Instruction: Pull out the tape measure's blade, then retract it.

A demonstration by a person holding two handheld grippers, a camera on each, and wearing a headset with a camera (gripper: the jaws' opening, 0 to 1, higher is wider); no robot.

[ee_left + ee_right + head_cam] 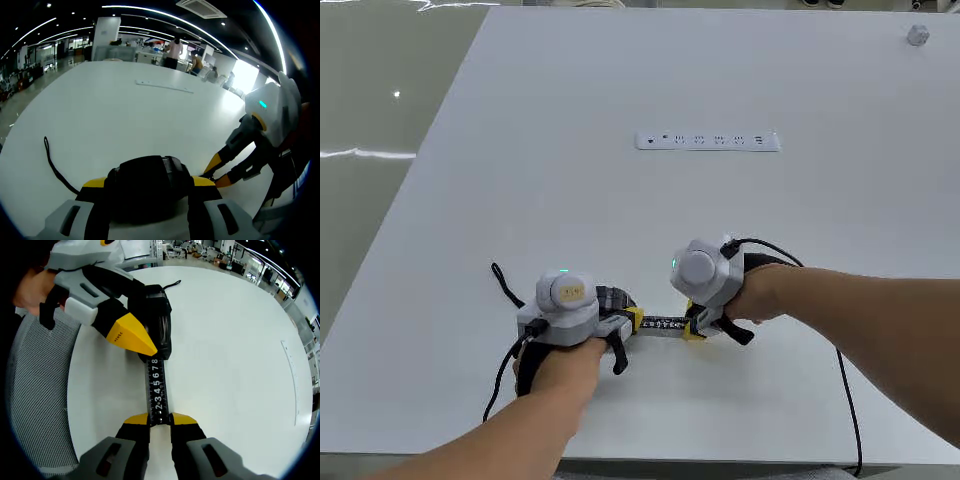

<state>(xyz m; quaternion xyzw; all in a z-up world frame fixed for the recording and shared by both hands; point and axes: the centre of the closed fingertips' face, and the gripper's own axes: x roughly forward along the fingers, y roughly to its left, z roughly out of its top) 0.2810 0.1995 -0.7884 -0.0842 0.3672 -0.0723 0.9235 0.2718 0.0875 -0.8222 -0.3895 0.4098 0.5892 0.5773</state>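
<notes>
A black tape measure case (150, 187) sits on the white table, and my left gripper (150, 182) is shut on it, yellow fingertips on both sides. From the case (159, 325) a short length of numbered blade (156, 387) runs out toward my right gripper (160, 419), which is shut on the blade's end. In the head view the case (615, 300) lies under the left gripper (623, 322), the blade (663, 324) spans the small gap, and the right gripper (694, 327) holds its tip. A black wrist strap (505, 285) trails left of the case.
A white power strip (708, 141) lies flat in the middle of the table (620, 200). A small grey object (917, 36) stands at the far right corner. A mesh chair back (40, 405) is beside the near table edge. Cables (845, 390) hang from both grippers.
</notes>
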